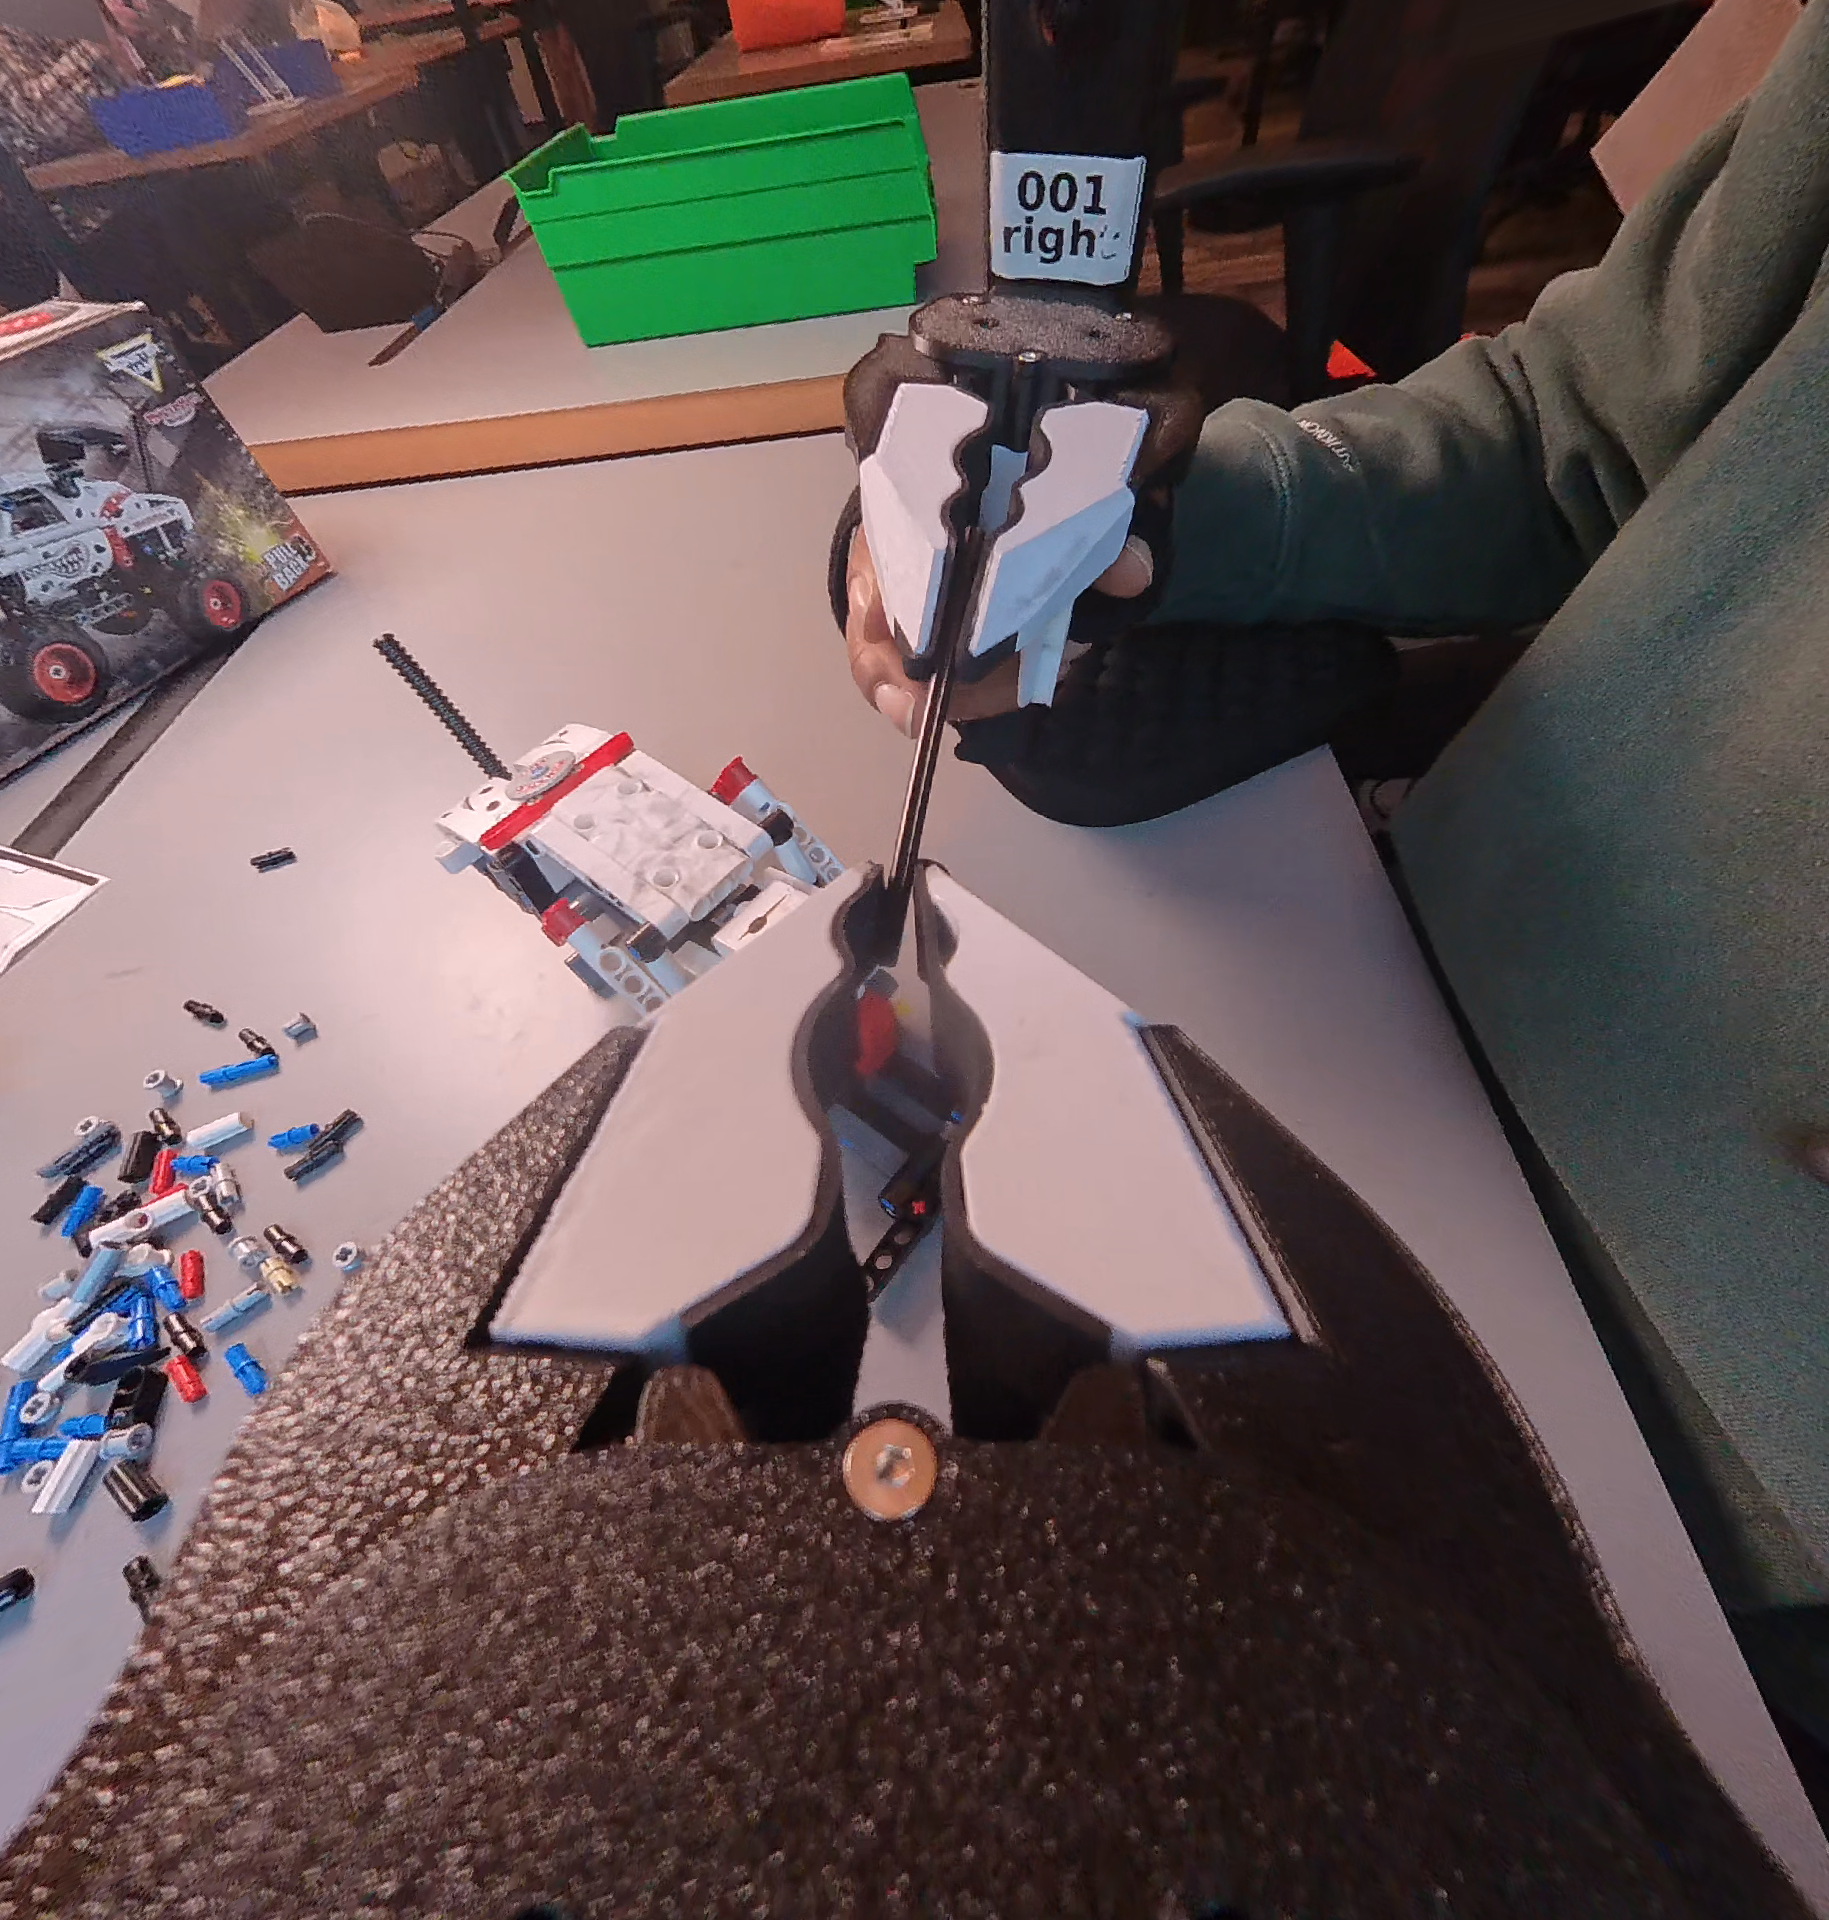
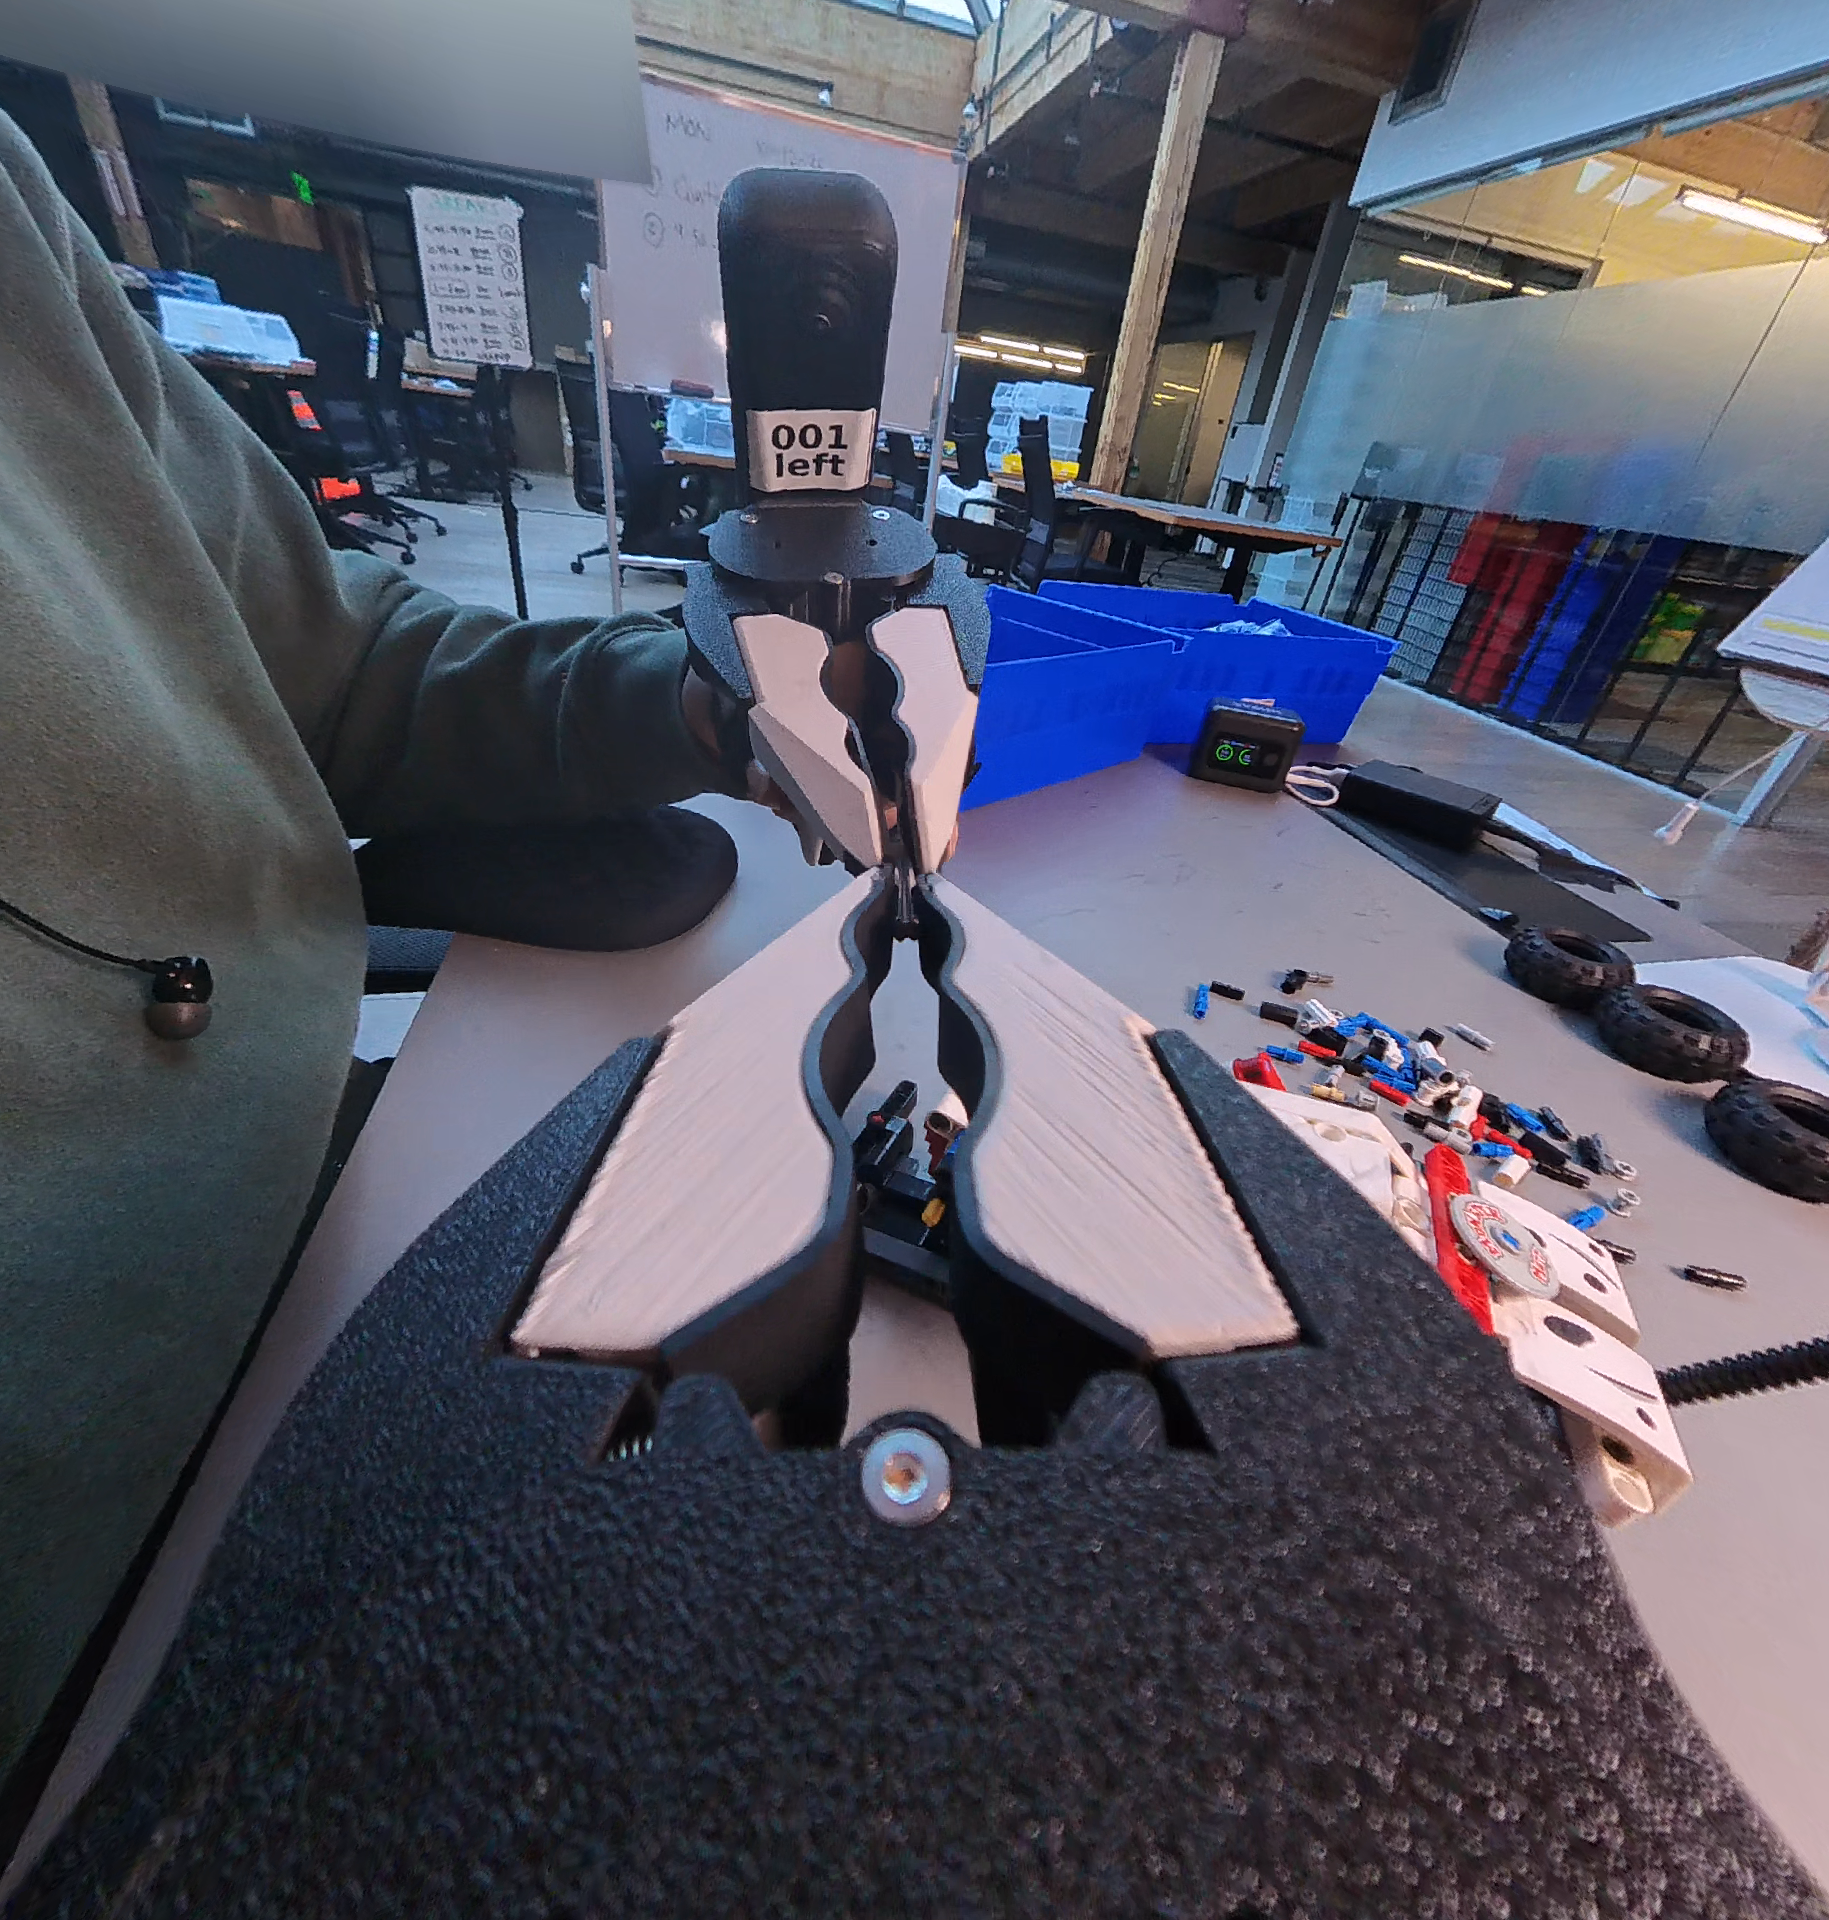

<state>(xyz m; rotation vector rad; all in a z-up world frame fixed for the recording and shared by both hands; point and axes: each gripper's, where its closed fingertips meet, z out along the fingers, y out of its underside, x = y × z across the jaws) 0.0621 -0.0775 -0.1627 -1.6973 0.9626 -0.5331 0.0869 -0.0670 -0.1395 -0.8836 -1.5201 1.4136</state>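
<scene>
Black thin rod (image 1: 920, 790) spanning both grippers, left gripper (image 1: 897, 891) and right gripper (image 2: 902, 891) each clamped on an end

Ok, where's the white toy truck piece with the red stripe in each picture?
Left wrist view: the white truck piece lies on the table, a little left of centre, about mid-height.
Right wrist view: the white truck piece is far to the right, below mid-height.
Shared landmark: the pile of small loose pieces lies on the table near it in both views.
</scene>
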